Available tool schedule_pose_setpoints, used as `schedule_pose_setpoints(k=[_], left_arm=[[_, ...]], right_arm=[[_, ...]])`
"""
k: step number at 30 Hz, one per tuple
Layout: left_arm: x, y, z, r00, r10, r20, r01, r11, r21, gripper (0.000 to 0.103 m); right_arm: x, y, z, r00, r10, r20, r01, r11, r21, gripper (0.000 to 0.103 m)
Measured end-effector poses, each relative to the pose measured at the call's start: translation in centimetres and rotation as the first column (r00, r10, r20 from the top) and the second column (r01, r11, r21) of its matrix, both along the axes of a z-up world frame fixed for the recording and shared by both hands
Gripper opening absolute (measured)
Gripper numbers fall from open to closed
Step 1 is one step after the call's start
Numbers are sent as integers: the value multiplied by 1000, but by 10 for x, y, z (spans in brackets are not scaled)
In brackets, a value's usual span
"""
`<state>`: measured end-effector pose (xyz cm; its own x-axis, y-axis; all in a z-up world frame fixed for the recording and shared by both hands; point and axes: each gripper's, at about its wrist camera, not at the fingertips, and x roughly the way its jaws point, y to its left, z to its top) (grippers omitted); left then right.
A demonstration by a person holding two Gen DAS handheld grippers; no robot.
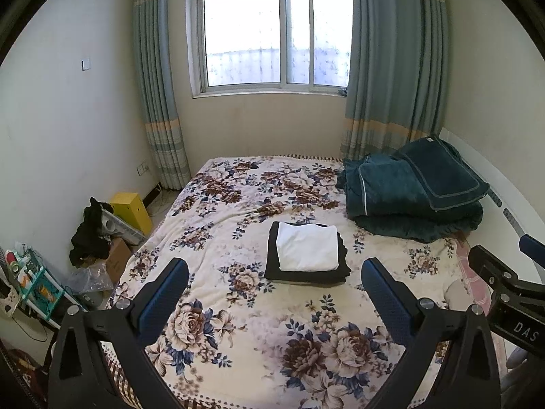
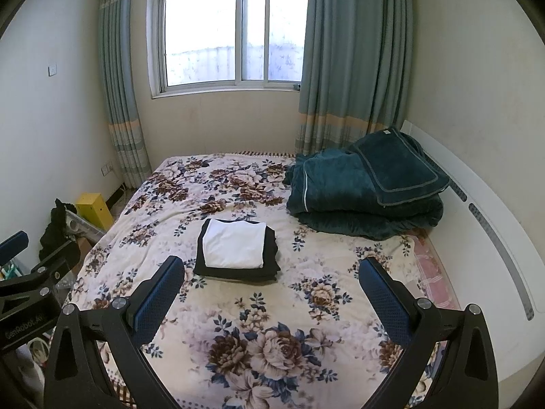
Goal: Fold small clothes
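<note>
A folded white garment (image 1: 306,247) lies on top of a folded black garment (image 1: 272,266) in the middle of the floral bed (image 1: 238,323). The same stack shows in the right wrist view, white (image 2: 235,243) on black (image 2: 272,255). My left gripper (image 1: 274,272) is open and empty, held above the bed a little short of the stack. My right gripper (image 2: 270,271) is open and empty, to the right of the stack. Each gripper shows at the edge of the other's view.
A folded dark green blanket (image 1: 415,194) sits at the bed's far right, by a white headboard (image 2: 483,238). A yellow box (image 1: 133,211), dark clothes (image 1: 90,231) and cluttered shelves (image 1: 30,283) stand on the floor at left. A window and curtains lie beyond.
</note>
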<state>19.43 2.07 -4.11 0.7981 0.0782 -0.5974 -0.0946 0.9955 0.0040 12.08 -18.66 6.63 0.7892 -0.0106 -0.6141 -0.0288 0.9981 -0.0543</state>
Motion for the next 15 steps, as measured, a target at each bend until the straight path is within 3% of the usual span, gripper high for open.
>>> schedule_pose_setpoints(k=[15], left_arm=[[1,0,7,1000,12,4,-12,1000,2,103]], right_arm=[[-4,3,-1,1000,-4,-2,4,1000,0,103]])
